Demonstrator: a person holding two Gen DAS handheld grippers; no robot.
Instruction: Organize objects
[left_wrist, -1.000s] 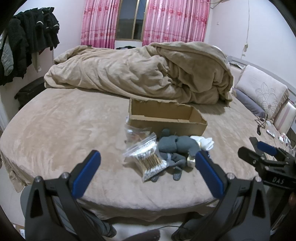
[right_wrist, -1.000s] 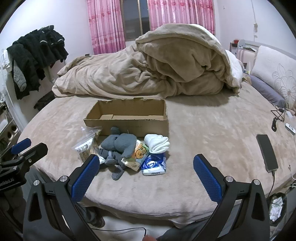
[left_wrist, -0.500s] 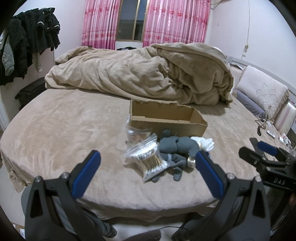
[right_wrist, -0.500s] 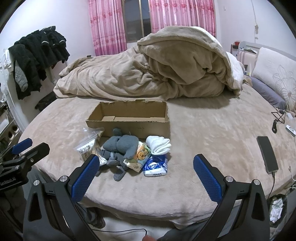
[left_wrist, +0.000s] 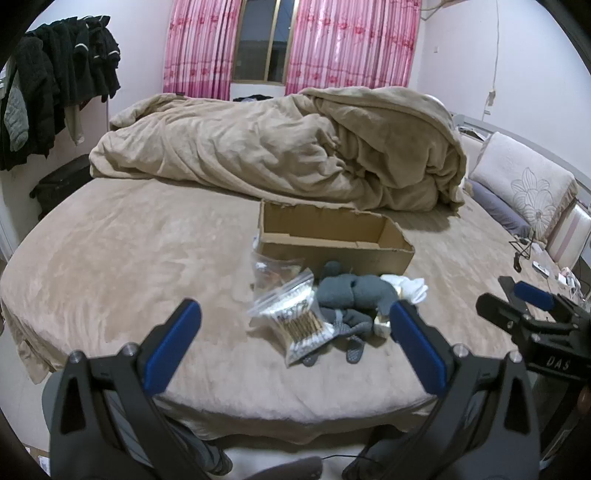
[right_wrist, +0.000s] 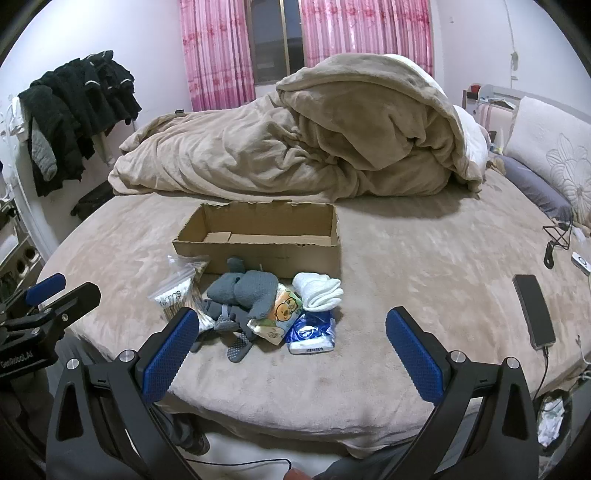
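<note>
An empty cardboard box (right_wrist: 258, 236) (left_wrist: 332, 243) lies on the bed. In front of it sits a small pile: a bag of cotton swabs (left_wrist: 295, 321) (right_wrist: 175, 295), grey socks and gloves (right_wrist: 243, 291) (left_wrist: 351, 295), a cartoon-printed tissue pack (right_wrist: 282, 314), a white rolled sock (right_wrist: 317, 291) and a blue tissue pack (right_wrist: 312, 334). My left gripper (left_wrist: 293, 349) hangs open off the bed's near edge, just short of the pile. My right gripper (right_wrist: 291, 358) is open too, a little nearer than the blue pack. Neither holds anything.
A heaped tan duvet (right_wrist: 314, 140) fills the bed behind the box. A black phone (right_wrist: 533, 308) on a cable lies at the right, with pillows (right_wrist: 550, 155) beyond. Dark clothes (right_wrist: 70, 118) hang at the left wall.
Both views have shifted slightly, the right gripper rising a touch. The pile and box stay as they were, and both grippers remain open.
</note>
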